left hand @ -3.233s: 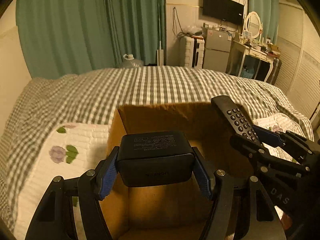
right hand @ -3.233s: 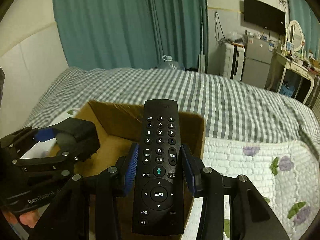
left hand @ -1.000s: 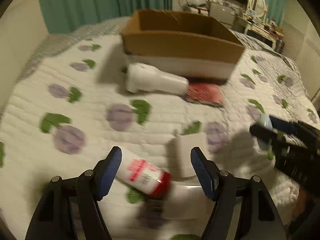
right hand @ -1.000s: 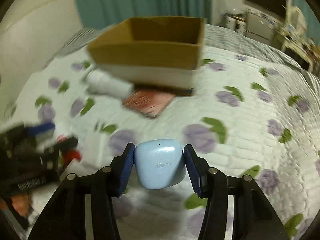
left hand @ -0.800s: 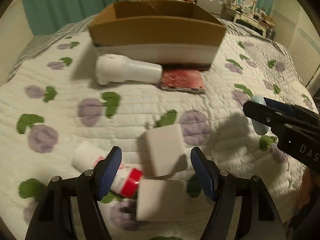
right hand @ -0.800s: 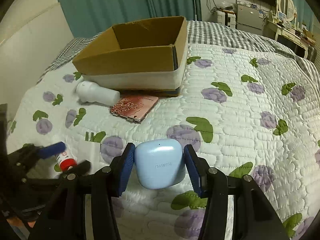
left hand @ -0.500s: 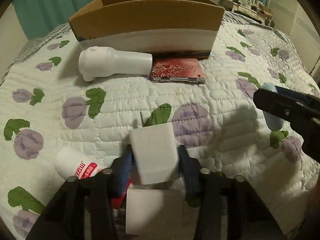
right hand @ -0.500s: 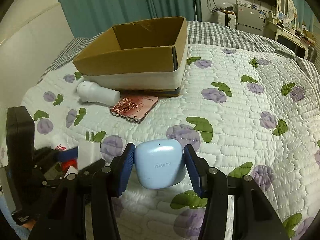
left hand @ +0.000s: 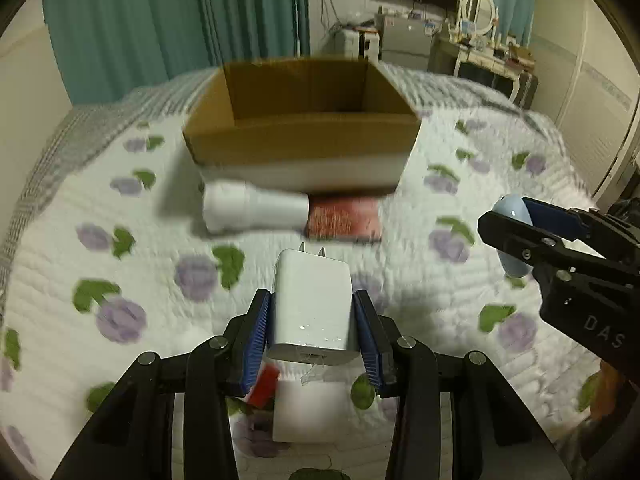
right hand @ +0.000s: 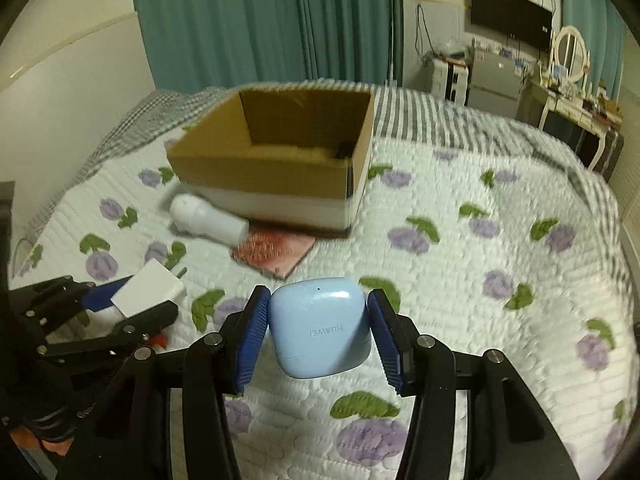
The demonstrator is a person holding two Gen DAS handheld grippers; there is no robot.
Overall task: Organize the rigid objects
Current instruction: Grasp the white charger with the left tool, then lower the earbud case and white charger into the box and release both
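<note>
The white charger is sitting between the blue pads of the left tool, which is pinching it on both sides above the bed; its two prongs are pointing forward. Under it another white block and a tube with a red cap are lying on the quilt. The right tool is gripping a light blue earbud case, also above the quilt. Further away, an open cardboard box is standing on the bed. A white bottle is lying on its side in front of the box, and a reddish flat case is lying just beside the bottle.
</note>
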